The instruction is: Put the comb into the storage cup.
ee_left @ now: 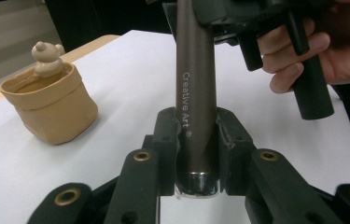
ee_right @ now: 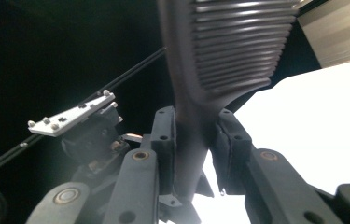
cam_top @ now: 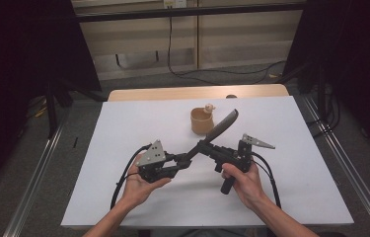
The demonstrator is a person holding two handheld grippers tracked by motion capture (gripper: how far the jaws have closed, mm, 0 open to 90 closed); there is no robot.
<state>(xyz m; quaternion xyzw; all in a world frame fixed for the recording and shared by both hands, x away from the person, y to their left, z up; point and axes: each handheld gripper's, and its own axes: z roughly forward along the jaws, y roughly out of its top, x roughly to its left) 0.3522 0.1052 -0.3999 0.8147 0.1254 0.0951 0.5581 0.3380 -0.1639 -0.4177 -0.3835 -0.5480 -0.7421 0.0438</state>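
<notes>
Sitting toward the far side of the white table (cam_top: 123, 148) is a small tan cup (cam_top: 201, 123) with a little bear figure (cam_top: 209, 107) perched on its rim; its inside is too hard to make out. You hold a dark comb (cam_top: 222, 126) between both tools, raised at a slant near the cup. Your left gripper (ee_left: 196, 140) is clamped on the handle's end. Your right gripper (ee_right: 193, 144) is squeezed onto the comb just below its teeth. Both hands rest low, close together, palms cradling the tools.
</notes>
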